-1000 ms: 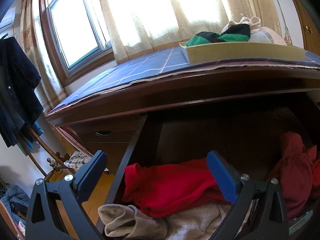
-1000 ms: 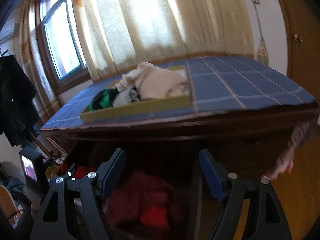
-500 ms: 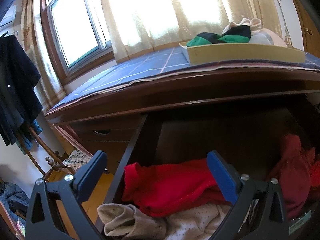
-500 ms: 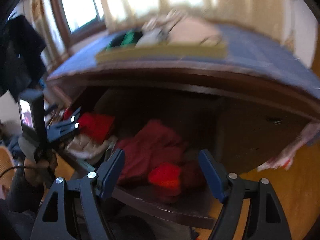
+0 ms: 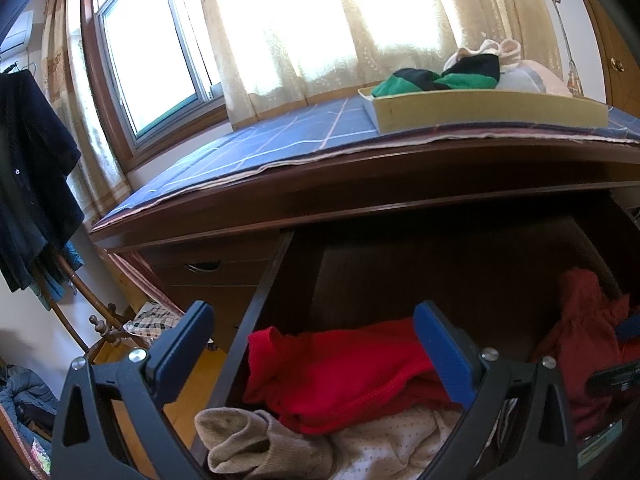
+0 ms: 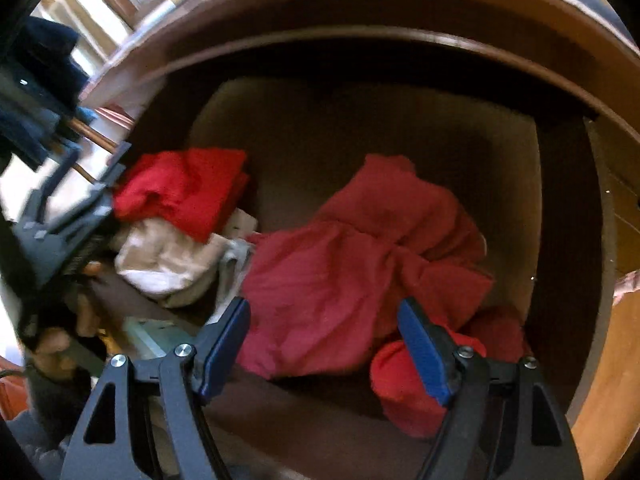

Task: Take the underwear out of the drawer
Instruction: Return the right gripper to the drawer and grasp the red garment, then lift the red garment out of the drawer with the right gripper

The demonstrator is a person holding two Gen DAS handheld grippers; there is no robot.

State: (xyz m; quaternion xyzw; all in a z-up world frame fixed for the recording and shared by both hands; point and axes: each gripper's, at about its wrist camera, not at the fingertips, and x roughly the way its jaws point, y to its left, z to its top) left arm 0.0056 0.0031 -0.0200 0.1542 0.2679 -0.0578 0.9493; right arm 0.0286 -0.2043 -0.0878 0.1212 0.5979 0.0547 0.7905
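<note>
Left wrist view: low at the open drawer point(image 5: 400, 272) front, facing the window point(image 5: 152, 52). Right wrist view: close above, looking steeply down into it. Shared: red garment point(image 5: 340, 368) point(image 6: 188, 188), beige clothes.

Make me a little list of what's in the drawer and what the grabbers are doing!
drawer: pulled open
dark red garment: crumpled, under the right hand-held gripper
bright red garment: left part of drawer, lying on beige clothes
right hand-held gripper: open, pointing down, holding nothing
left hand-held gripper: open, empty
tray: on the desk top, holding clothes
</note>
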